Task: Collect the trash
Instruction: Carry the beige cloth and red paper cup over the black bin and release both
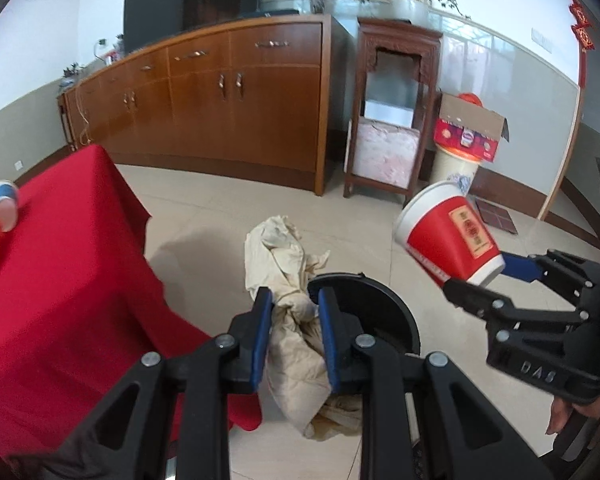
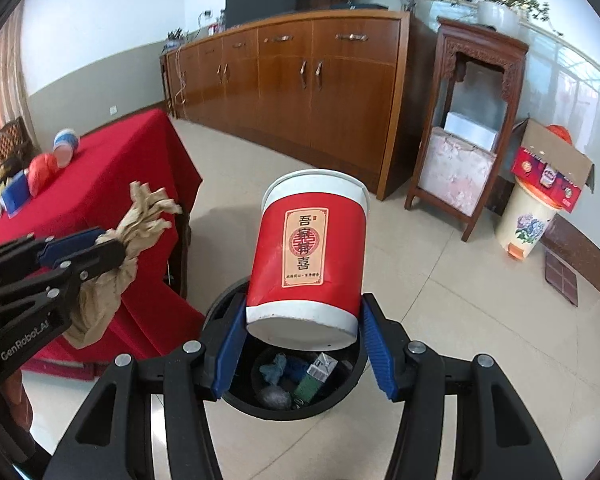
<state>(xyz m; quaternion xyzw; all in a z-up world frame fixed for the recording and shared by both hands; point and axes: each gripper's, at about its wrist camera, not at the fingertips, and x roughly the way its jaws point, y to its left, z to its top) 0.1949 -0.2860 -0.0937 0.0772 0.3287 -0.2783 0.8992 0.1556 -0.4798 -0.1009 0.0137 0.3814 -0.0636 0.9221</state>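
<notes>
My left gripper (image 1: 294, 336) is shut on a crumpled beige paper wad (image 1: 288, 284), which hangs above the rim of a round black trash bin (image 1: 384, 308) on the floor. My right gripper (image 2: 302, 340) is shut on the base of a red and white paper cup (image 2: 306, 252) with a yellow label, tilted over the open black trash bin (image 2: 296, 380). The bin holds several pieces of litter, among them a green carton and a blue scrap. The other view shows each gripper too: the right gripper (image 1: 478, 276) with the cup (image 1: 448, 232), and the left gripper (image 2: 82, 250) with the paper wad (image 2: 128, 236).
A table with a red cloth (image 1: 60, 280) stands at the left and carries a blue-white cup (image 1: 3, 204) and other items (image 2: 40, 172). Behind are a long wooden sideboard (image 1: 228, 96), a carved wooden stand (image 1: 392, 108), and a cream pedal bin (image 2: 526, 220) with a cardboard box on top.
</notes>
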